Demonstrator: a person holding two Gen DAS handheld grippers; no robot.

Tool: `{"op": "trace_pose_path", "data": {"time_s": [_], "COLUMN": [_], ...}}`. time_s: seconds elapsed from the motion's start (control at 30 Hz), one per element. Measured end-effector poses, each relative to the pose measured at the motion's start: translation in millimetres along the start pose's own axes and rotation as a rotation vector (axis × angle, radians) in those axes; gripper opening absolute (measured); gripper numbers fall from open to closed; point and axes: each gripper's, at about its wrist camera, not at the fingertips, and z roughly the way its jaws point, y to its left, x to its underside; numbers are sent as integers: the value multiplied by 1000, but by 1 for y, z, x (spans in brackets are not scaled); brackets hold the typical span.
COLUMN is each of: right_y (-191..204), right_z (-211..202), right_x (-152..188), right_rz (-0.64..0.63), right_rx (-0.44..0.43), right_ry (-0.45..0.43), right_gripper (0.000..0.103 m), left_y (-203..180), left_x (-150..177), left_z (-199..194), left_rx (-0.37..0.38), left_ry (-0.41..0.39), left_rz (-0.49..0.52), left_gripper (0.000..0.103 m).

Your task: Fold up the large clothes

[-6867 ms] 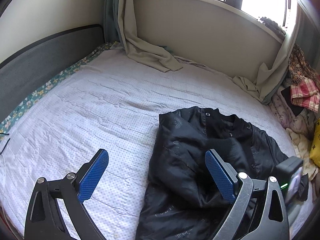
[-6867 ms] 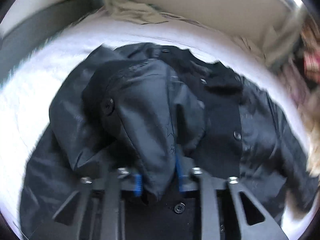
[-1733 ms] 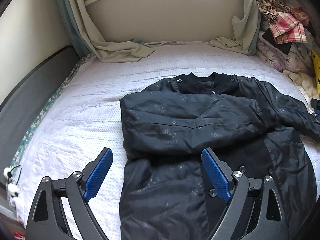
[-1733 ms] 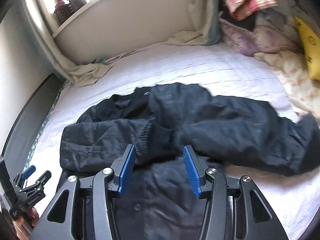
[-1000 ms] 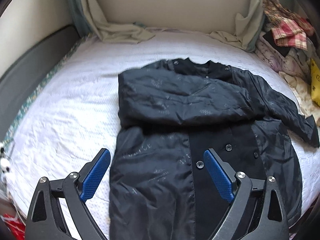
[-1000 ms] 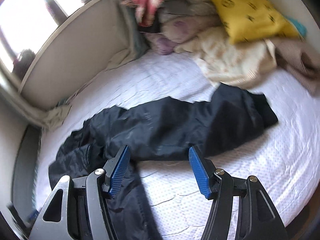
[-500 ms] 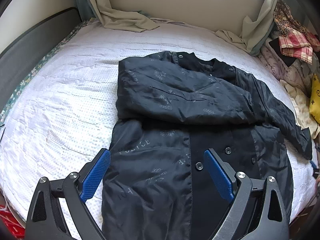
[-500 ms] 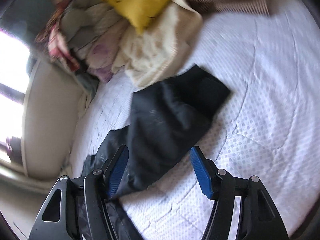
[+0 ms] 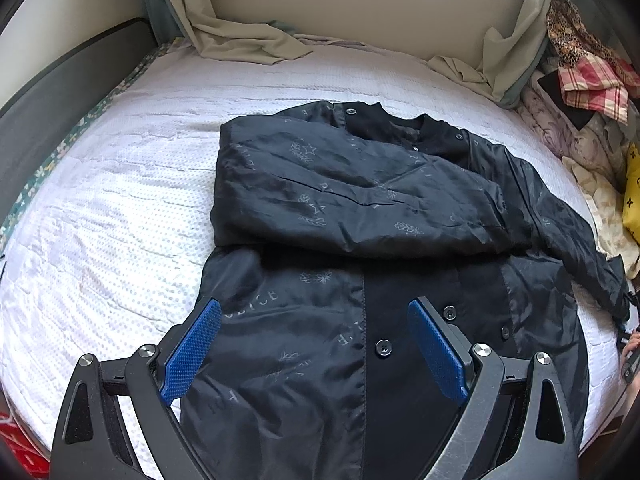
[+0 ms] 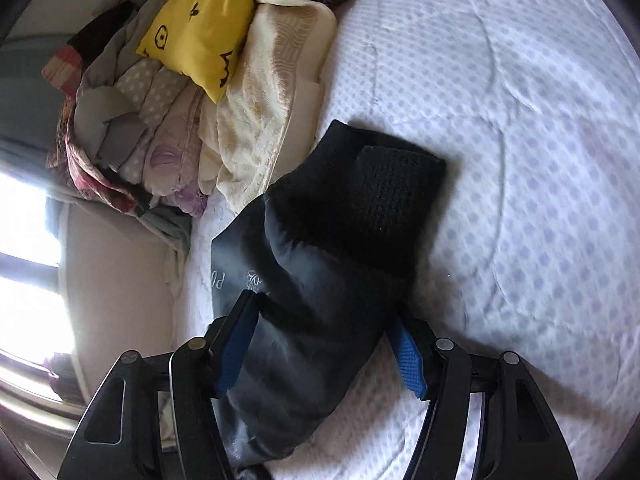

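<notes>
A black jacket (image 9: 360, 240) lies face up on the white bed (image 9: 120, 208), with one sleeve folded across its chest. The other sleeve (image 9: 568, 240) stretches toward the right edge of the bed. My left gripper (image 9: 314, 320) hovers open over the lower front of the jacket, and nothing is between its fingers. In the right wrist view my right gripper (image 10: 324, 312) straddles that outstretched sleeve (image 10: 304, 280) just behind its knit cuff (image 10: 392, 196). Its jaws are closing with the sleeve between them. The sleeve still rests on the bed.
A pile of clothes and bedding with a yellow pillow (image 10: 200, 20) sits along the bed's right side, close to the cuff. Beige curtains (image 9: 248, 40) spill onto the far end of the bed. A grey headboard (image 9: 60, 92) runs along the left.
My right gripper has dropped, rolled and closed in on the end of the sleeve, which now fills the gap between its narrowing jaws. The left view has barely changed.
</notes>
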Motion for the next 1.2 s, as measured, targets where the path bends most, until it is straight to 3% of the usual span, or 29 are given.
{"op": "trace_pose_path", "data": {"time_s": [0.07,0.17,0.3,0.43,0.53,0.63,0.73,0.83,0.97,1.2], "right_y": [6,16,61,120,165,212,239,256,263,238], "right_z": [5,3,-20,-55,-81,-105,-119,-125,-105,-39], "right_x": [0,0,13,48,91,158,220,285,368,487], "right_rz": [-57,-133,-362,-630,-833,-1084,-1265,-1433,-1646,-1938], "right_rx": [49,86,170,206,170,104,17,-85,-153,-84], "right_ry": [-10,-30,-124,-249,-325,-394,-409,-356,-210,98], "right_gripper": [24,12,8,7,7,7,7,7,7,7], "left_y": [1,6,13,17,21,25,29,35,45,62], "left_x": [0,0,-1,-2,-4,-7,-9,-11,-12,-15], "left_z": [2,3,-2,-13,-21,-30,-36,-39,-39,-36], "left_rx": [-6,-12,-17,-32,-42,-46,-39,-48,-50,-46], "left_ry": [4,1,-14,-48,-78,-103,-119,-128,-127,-110], "left_rz": [0,-11,-21,-21,-23,-33,-45,-55,-82,-125], "left_gripper": [96,96,96,96,96,96,96,96,96,96]}}
